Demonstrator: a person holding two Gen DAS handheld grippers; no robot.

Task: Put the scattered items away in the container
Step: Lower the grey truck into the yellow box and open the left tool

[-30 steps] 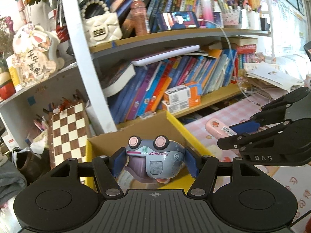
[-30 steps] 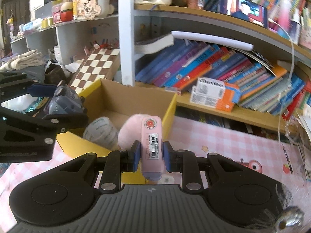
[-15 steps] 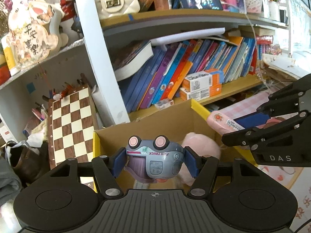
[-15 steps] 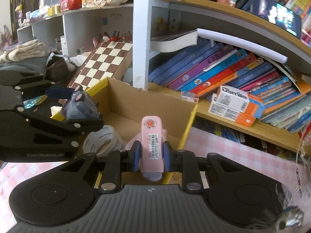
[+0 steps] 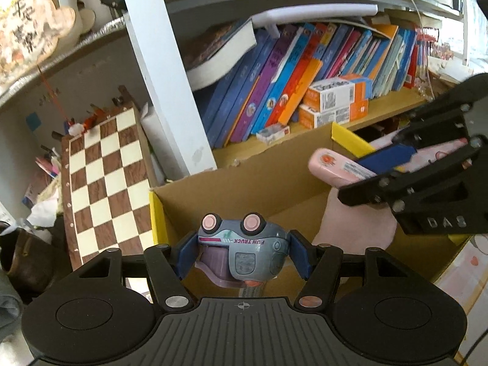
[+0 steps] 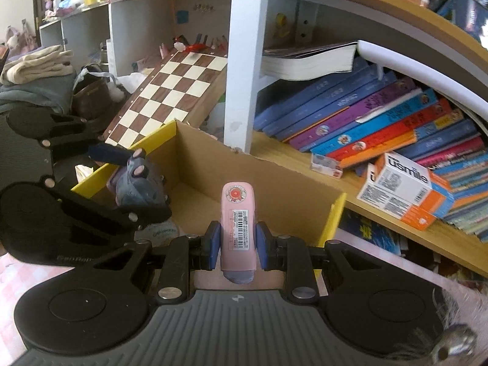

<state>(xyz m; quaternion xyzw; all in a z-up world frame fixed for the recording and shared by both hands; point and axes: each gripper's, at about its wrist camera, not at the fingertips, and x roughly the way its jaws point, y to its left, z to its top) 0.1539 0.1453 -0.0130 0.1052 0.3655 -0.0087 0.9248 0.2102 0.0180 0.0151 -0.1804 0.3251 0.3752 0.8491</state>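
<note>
My left gripper (image 5: 242,257) is shut on a grey-blue toy truck (image 5: 244,251) with pink wheels, held over the open cardboard box (image 5: 244,189) with yellow flaps. My right gripper (image 6: 238,245) is shut on a pink case (image 6: 238,228) with a barcode label, held over the same box (image 6: 268,192). In the left wrist view the right gripper (image 5: 427,167) and the pink case (image 5: 335,164) are at the right. In the right wrist view the left gripper (image 6: 122,180) and the truck (image 6: 137,183) are at the left. A pink fluffy item (image 5: 353,225) and a tape roll (image 6: 160,233) lie in the box.
A bookshelf with leaning books (image 6: 366,122) stands just behind the box. A chessboard (image 5: 103,183) leans at the box's left. Orange-and-white cartons (image 6: 402,189) lie on the shelf. A pink checked tablecloth (image 6: 381,262) covers the table at the right.
Both grippers have moved forward and down toward the box with their loads. The box now fills more of both views, and its inside shows.
</note>
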